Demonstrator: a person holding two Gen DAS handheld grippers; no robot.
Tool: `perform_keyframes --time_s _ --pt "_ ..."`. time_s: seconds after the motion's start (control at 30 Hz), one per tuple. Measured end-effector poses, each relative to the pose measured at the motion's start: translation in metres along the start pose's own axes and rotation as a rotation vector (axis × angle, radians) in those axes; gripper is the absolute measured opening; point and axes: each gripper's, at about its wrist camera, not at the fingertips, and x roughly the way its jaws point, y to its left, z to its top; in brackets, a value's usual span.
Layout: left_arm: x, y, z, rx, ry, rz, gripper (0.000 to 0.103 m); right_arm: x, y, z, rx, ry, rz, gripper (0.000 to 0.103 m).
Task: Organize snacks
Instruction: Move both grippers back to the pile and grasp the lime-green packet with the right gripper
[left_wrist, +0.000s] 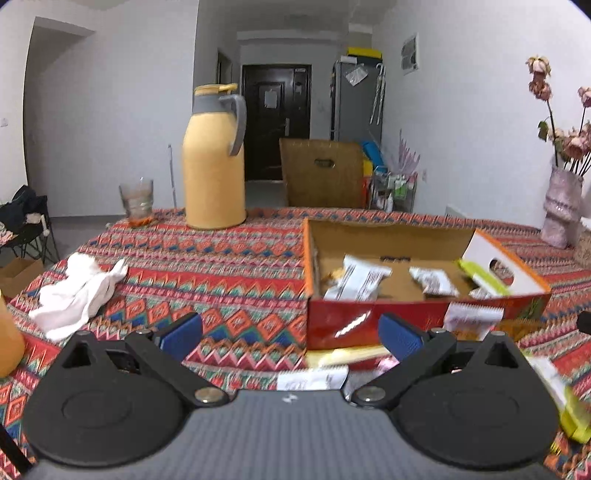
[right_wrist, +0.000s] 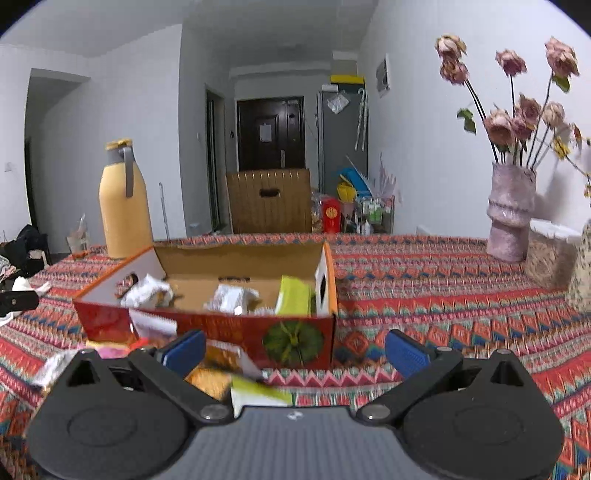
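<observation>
Place: a lived-in home, dining table facing a hallway.
Table: a patterned tablecloth (left_wrist: 229, 254) is covering it, with a yellow thermos jug (left_wrist: 213, 162) and a drinking glass (left_wrist: 136, 201) standing at the far left.
Right side: a vase of dried roses (right_wrist: 511, 210) is standing by the wall.
Far end: a dark entrance door (left_wrist: 275, 122) is closing the hallway, a grey fridge (left_wrist: 356, 105) standing near it.
</observation>
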Motion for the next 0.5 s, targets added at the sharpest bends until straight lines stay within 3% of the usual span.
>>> perform_keyframes --time_s 0.3,0.5 --pt "0.008 0.010 -0.029 -0.049 0.030 0.008 0.103 -0.006 -0.002 -0.031 0.063 0.053 0.004 0.103" --pt "0.005 0.010 -0.036 -0.041 -0.008 -0.004 0.103 -0.006 0.000 -0.040 0.068 0.081 -0.001 0.103"
